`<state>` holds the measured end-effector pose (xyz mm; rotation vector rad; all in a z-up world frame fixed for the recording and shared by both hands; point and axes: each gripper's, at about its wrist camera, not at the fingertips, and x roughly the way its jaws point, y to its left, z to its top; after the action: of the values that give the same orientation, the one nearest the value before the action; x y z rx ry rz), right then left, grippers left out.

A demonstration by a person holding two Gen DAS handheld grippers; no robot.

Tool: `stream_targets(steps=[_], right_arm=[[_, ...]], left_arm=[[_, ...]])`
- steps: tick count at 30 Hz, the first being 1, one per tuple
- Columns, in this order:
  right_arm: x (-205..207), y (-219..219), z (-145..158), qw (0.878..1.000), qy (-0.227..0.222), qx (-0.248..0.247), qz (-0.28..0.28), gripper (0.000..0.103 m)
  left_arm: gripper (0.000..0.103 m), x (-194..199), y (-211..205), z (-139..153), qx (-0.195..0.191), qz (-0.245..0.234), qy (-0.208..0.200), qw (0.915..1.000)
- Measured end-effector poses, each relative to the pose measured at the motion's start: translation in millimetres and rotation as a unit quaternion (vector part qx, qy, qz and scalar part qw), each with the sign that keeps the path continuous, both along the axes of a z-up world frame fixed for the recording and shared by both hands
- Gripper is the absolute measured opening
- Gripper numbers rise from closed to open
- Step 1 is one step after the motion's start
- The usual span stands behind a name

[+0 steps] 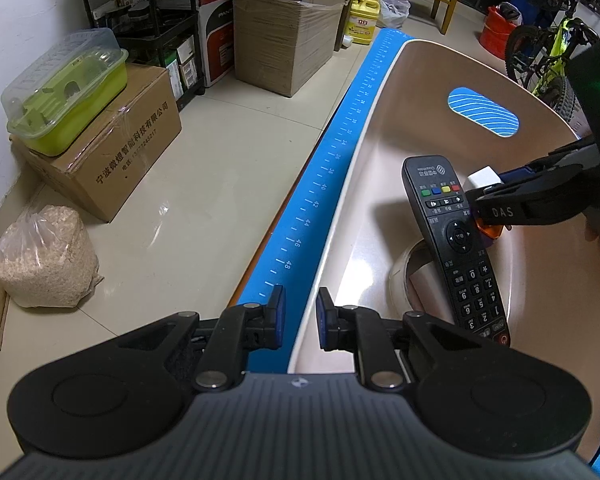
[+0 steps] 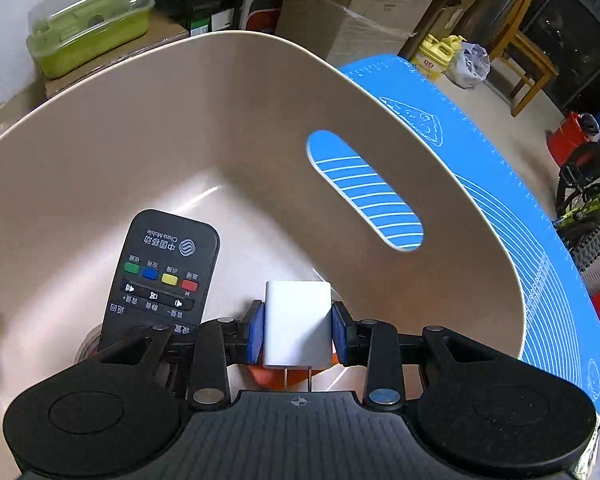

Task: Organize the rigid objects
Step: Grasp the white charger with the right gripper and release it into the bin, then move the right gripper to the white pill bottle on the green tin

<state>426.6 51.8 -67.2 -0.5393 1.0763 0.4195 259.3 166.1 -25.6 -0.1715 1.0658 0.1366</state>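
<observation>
Right wrist view: the right gripper (image 2: 298, 330) clamps a white plug adapter (image 2: 298, 322) between its blue pads (image 2: 256, 332), prongs pointing back toward the camera, and holds it low inside the beige bin (image 2: 228, 92), apparently so the charger can be set down among items already sorted there. Just to its left a black remote control (image 2: 160, 272) leans against the bin's inner side, its lower end over a roll of tape (image 1: 410, 276) on the floor of the bin; something orange (image 2: 268, 376) sits directly beneath the adapter, too hidden to identify. From the left wrist view, the left gripper (image 1: 298, 318) hangs empty with its jaws parted on either side of the bin's near rim, seemingly placed to steady the container during the drop, though contact with the rim cannot be confirmed. The bin rests on a blue ruled mat (image 1: 332, 168). The adapter appears ready for release; the crowded floor below suggests it may settle on the orange item.
</observation>
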Motion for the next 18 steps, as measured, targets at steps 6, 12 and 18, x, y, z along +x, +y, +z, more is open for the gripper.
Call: stream_targets(steps=[6, 12, 18], right_arm=[[-3.5, -2.5, 2.4, 1.0, 0.003, 0.001, -0.008, 0.053], [-19.2, -25.6, 34.9, 0.998, -0.038, 0.043, -0.018, 0.058], [-39.5, -60.4, 75.3, 0.994, -0.085, 0.069, -0.028, 0.059]], left_arm=[[0.019, 1.7, -2.2, -0.3, 0.0, -0.001, 0.0, 1.0], [0.019, 2.4, -1.2, -0.3, -0.002, -0.001, 0.0, 1.0], [0.019, 2.6, -1.1, -0.3, -0.003, -0.001, -0.001, 1.0]])
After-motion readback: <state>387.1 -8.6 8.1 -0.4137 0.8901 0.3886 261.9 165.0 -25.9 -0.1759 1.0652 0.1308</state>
